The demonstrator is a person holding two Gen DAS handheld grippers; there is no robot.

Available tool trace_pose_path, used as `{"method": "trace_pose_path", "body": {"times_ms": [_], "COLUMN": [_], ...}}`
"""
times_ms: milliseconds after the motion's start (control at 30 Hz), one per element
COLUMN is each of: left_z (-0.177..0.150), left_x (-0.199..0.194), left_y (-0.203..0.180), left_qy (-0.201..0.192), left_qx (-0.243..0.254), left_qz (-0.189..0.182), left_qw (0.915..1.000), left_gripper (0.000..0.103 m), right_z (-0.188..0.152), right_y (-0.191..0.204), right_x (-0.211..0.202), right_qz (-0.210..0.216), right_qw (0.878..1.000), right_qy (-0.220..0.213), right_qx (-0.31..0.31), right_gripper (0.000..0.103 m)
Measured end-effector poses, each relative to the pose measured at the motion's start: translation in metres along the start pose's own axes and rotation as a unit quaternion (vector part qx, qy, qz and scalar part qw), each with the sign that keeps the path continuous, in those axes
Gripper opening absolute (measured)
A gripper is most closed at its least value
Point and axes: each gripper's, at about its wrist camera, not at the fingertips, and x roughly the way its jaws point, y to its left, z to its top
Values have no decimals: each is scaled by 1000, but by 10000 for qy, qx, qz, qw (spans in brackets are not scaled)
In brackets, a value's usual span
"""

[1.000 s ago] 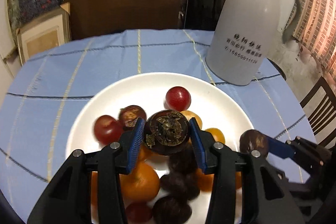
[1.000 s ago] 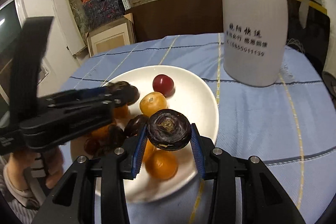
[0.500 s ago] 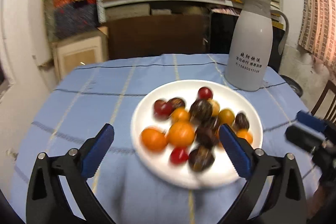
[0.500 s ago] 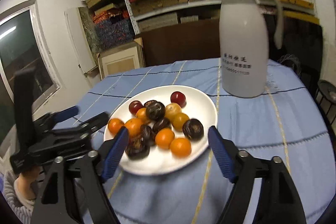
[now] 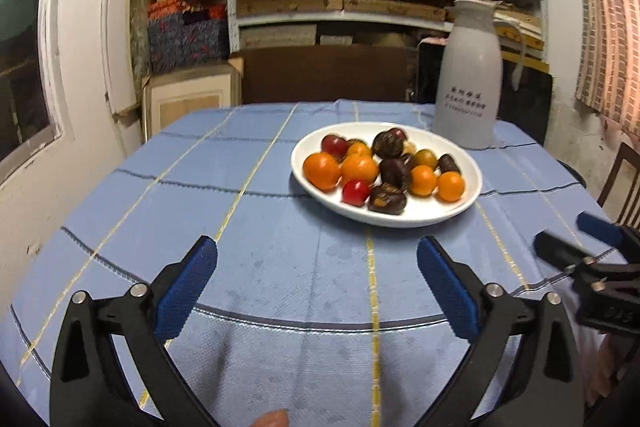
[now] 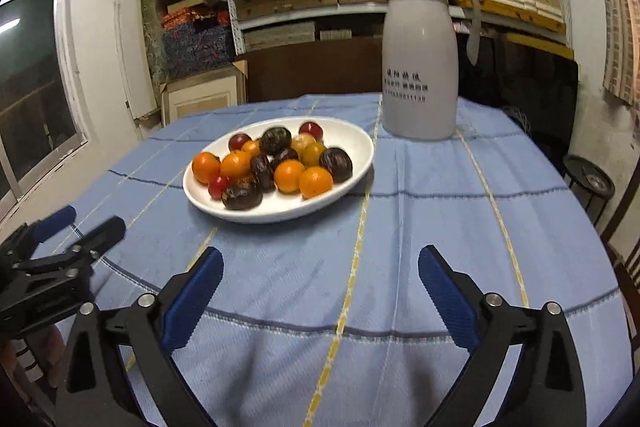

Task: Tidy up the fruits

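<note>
Now that both tongs have let go of the dark fruits they gripped a second ago, I read the placing as done: those two fruits lie on the plate (image 5: 472, 183) with the rest, and I have drawn both tools back toward the near edge of the table (image 5: 120, 211).

Going left to right, my left tongs (image 5: 316, 287) have just been opening and now stand spread wide with nothing between the blue pads, only bare blue cloth. My right tongs (image 6: 320, 287) have just been opening too, and they are equally wide and equally empty. In the left view the right tool shows at the right edge, over the table's right side; in the right view the left tool sits low at the left edge.

The fruits (image 5: 384, 171) all sit heaped on the white plate: orange ones, small red ones and dark brown ones mixed together, none on the cloth that I can see. The plate stands toward the far side of the table, well apart from both tongs, ahead and slightly right of my left tool and ahead and slightly left of my right one. A white jug (image 6: 420, 67) stands just beyond the plate, near the far right edge.

I judge gathering finished; sorting by kind, if wanted, is not done.
</note>
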Motion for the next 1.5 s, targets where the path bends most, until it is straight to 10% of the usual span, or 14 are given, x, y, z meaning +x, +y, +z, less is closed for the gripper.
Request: {"method": "trace_pose_path", "body": {"times_ms": [1500], "left_z": [-2], "left_x": [-10], "left_y": [-14], "left_qy": [-91], "left_qx": [335], "left_qz": [-247], "left_qw": [9991], "left_gripper": [98], "right_z": [-10], "right_y": [12], "right_x": [16], "right_qz": [87], "right_qw": [9973], "right_qy": [722], "right_qx": [-37], "right_gripper": [99]}}
